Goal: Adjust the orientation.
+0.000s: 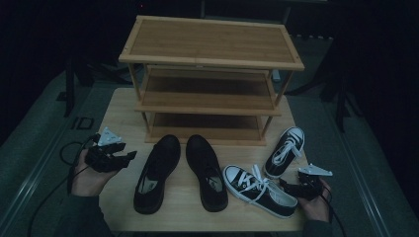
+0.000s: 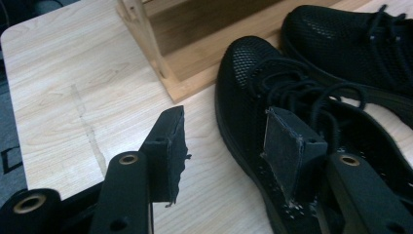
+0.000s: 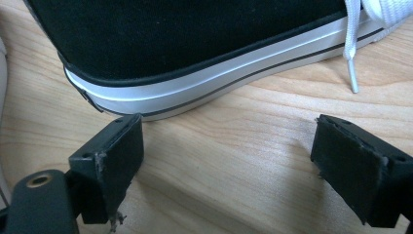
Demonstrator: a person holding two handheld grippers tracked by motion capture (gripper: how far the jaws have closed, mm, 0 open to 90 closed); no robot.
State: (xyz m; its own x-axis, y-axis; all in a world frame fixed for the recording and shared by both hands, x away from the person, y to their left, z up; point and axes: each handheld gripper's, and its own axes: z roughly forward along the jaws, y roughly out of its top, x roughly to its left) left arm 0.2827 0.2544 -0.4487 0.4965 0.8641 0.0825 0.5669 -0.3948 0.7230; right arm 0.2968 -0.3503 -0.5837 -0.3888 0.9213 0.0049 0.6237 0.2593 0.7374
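Observation:
Two black lace-up shoes point(image 1: 155, 170) point(image 1: 207, 170) lie side by side in front of a wooden three-shelf rack point(image 1: 210, 39). My left gripper point(image 1: 111, 153) hovers just left of the left black shoe point(image 2: 253, 83) and is open. One of its jaws stands over bare wood and the other over that shoe's near side, gripping nothing. To the right lie two black-and-white sneakers point(image 1: 257, 190) point(image 1: 286, 150). My right gripper point(image 1: 301, 185) sits low behind the nearer sneaker point(image 3: 195, 39), open, jaws wide apart over the table and clear of the white sole.
The light wooden table point(image 1: 121, 113) carries the rack at its back half. The rack's shelves are bare. Its bottom shelf point(image 2: 195, 63) lies just beyond the black shoes' toes. A white lace end point(image 3: 350, 58) trails onto the wood. Dark floor surrounds the table.

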